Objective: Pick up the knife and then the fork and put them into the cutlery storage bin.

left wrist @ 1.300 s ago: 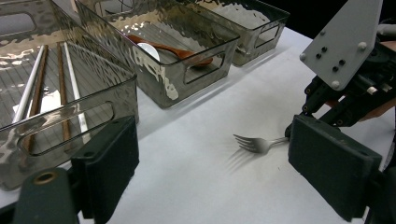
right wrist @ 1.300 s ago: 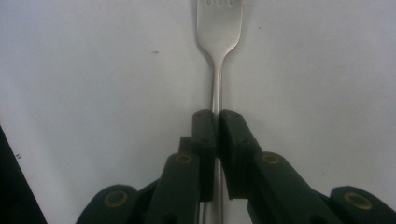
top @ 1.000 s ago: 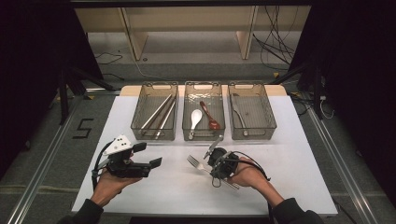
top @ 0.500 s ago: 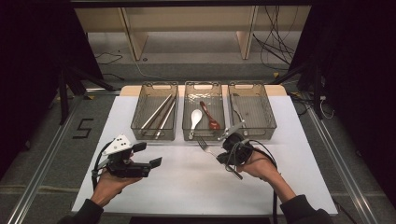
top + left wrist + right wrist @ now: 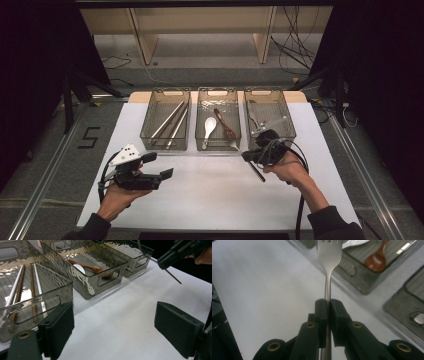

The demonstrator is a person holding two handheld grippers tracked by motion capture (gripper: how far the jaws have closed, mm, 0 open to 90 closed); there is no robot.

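High view: right gripper (image 5: 248, 156) pinches fork (image 5: 234, 145) by its handle, above the white table (image 5: 210, 200), tines near the middle bin's (image 5: 218, 92) front wall. Left gripper (image 5: 159, 166) hovers, jaws spread, nothing between.

Left gripper view: chopsticks bin (image 5: 37, 293) close ahead; wooden spoon (image 5: 87, 267) lies in the next bin.

Right gripper view: pads pressed on fork handle.

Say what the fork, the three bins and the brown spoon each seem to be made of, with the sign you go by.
Fork: likely polished steel; silvery, with bright reflections.
Bins: probably smoky clear plastic; contents show through the rippled, glossy walls.
Brown spoon: looks like wood, reddish-brown with a dull sheen; coloured plastic can't be ruled out.
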